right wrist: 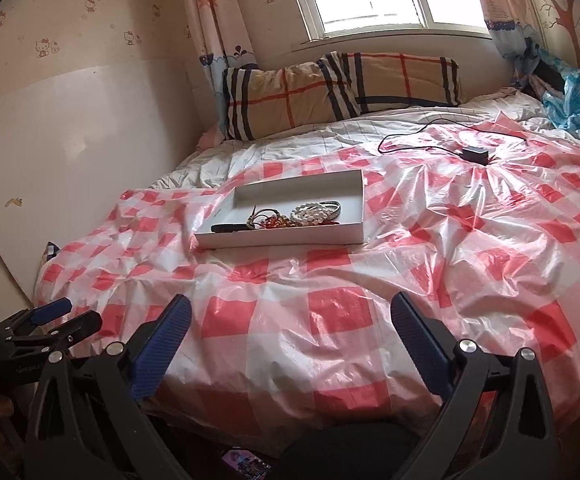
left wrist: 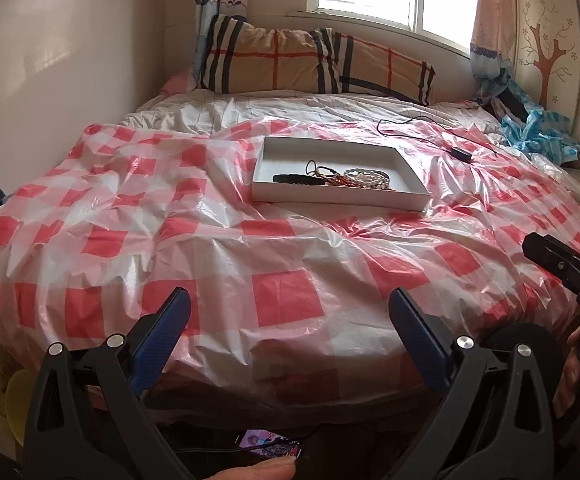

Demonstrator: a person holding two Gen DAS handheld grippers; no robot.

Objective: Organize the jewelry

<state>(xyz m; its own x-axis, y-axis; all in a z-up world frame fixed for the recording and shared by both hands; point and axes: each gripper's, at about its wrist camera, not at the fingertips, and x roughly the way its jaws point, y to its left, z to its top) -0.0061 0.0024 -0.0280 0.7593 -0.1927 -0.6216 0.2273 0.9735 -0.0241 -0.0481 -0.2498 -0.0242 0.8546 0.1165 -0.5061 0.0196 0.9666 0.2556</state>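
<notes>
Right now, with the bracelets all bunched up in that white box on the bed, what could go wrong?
The bracelets lie in one tangled heap, so lifting one may drag others along. The white box rests on a crinkly plastic sheet over soft bedding, so a push could slide or tip it. Both the left gripper and the right gripper are open and well short of the box, a long reach over a slippery surface.

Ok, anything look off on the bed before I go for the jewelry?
Inside the shallow white cardboard tray, the pale bead bracelets, red cord pieces and a black band lie tangled in one heap. A black charger and cable lie loose on the red-checked plastic sheet.
</notes>
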